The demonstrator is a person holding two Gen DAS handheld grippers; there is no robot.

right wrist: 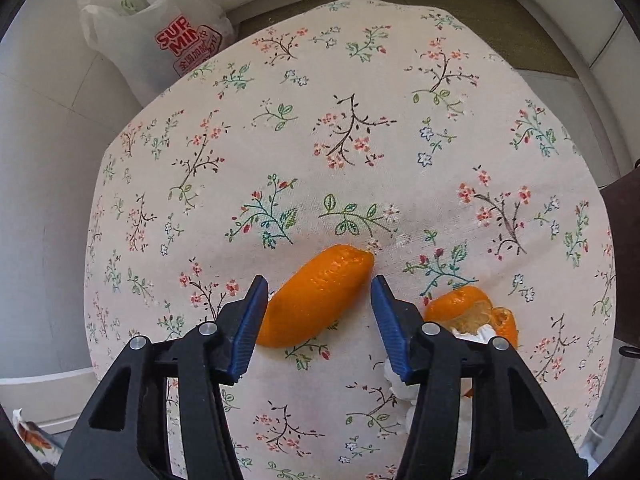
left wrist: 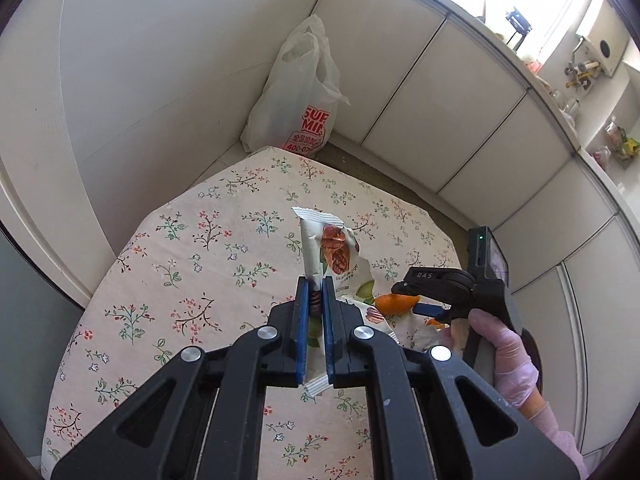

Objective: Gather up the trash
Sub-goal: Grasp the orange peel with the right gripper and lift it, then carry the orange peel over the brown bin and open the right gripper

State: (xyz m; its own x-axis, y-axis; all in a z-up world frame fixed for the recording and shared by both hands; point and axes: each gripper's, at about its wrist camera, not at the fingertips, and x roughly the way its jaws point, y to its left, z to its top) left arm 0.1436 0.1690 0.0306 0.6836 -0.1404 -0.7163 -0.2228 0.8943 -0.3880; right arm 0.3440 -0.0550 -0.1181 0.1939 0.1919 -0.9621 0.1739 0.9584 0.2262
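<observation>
My left claw pinches the snack wrapper above the table to carry it off, while my right claw stands open around the orange peel on the table, ready to grab.

right claw — astride orange peel | pads apart — floral tablecloth

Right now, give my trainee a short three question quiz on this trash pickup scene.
1. True or false: the left gripper is shut on the snack wrapper.
2. What lies between the right gripper jaws? A orange peel, B tissue, C spoon.
3. Fill in: the white plastic bag stands on the ____ beyond the table.

Key: 1 true. 2 A, the orange peel, with no contact visible. 3 floor.
</observation>
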